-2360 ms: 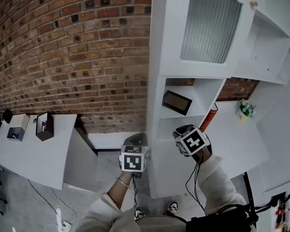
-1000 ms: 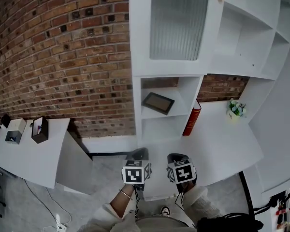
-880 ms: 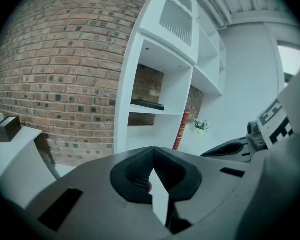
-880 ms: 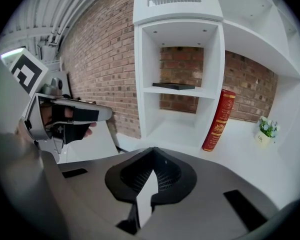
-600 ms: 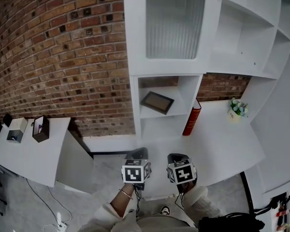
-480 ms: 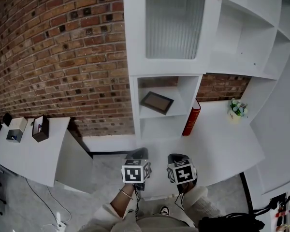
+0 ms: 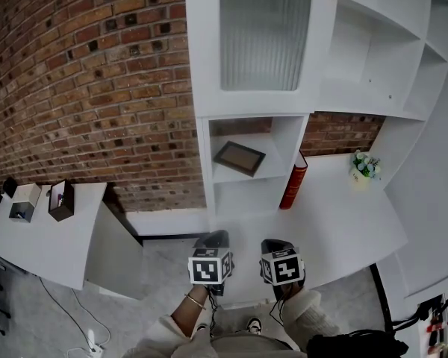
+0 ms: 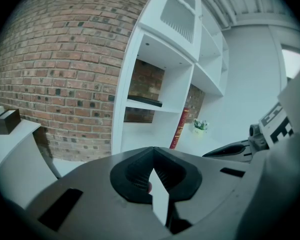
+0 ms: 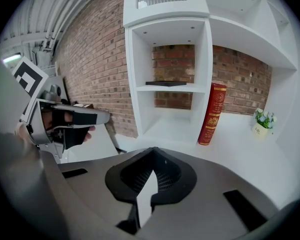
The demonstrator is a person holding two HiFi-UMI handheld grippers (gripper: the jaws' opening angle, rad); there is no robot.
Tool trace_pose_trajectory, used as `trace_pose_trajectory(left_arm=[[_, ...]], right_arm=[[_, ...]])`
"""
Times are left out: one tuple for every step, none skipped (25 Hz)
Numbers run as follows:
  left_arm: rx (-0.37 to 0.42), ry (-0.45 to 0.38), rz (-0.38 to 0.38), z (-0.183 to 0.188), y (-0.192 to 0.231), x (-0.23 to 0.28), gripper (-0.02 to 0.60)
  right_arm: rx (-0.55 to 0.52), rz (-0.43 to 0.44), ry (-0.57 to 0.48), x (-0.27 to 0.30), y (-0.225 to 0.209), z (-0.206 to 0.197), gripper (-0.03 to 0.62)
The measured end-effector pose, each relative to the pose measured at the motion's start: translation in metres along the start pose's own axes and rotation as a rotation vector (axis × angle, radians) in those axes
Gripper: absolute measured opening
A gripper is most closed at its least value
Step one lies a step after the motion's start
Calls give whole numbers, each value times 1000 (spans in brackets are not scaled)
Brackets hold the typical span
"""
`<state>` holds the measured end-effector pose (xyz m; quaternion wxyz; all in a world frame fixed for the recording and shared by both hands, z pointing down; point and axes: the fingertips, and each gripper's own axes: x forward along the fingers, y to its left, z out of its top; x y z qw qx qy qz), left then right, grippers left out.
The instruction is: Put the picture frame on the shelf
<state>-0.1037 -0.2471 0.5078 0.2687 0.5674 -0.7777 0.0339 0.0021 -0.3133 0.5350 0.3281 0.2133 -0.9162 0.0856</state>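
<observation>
The dark picture frame (image 7: pixel 240 157) lies flat on the middle board of the white shelf unit (image 7: pixel 243 177); it also shows as a thin dark slab in the left gripper view (image 8: pixel 145 101) and the right gripper view (image 9: pixel 166 83). Neither gripper is near it. My left gripper (image 7: pixel 212 239) and right gripper (image 7: pixel 275 245) are held side by side low in front of the person, well short of the shelf. The jaws of each meet at the tip with nothing between them (image 8: pixel 153 150) (image 9: pixel 152 150).
A red book (image 7: pixel 293 181) stands upright against the shelf's right side on the white counter (image 7: pixel 336 222), and a small flower pot (image 7: pixel 362 168) sits further right. A ribbed-glass cabinet door (image 7: pixel 265 32) is above. A white table (image 7: pixel 37 237) with two boxes stands left, by the brick wall.
Both grippers have drawn back from the shelf and down towards the person, the right one furthest. The frame has stayed on its board. Over the last second hardly anything has moved.
</observation>
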Motion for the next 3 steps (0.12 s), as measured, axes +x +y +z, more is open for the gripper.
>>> trace_pose_trajectory(left_arm=[[0,1,0,-1,0,-1,8],[0,2,0,-2,0,-1,8],[0,4,0,-3,0,-2,8]], right_arm=[[2,-1,1,0,0,-1,23],[3,-2,1,-1,0,-2,23],[4,-3,2,-1,1,-3,23]])
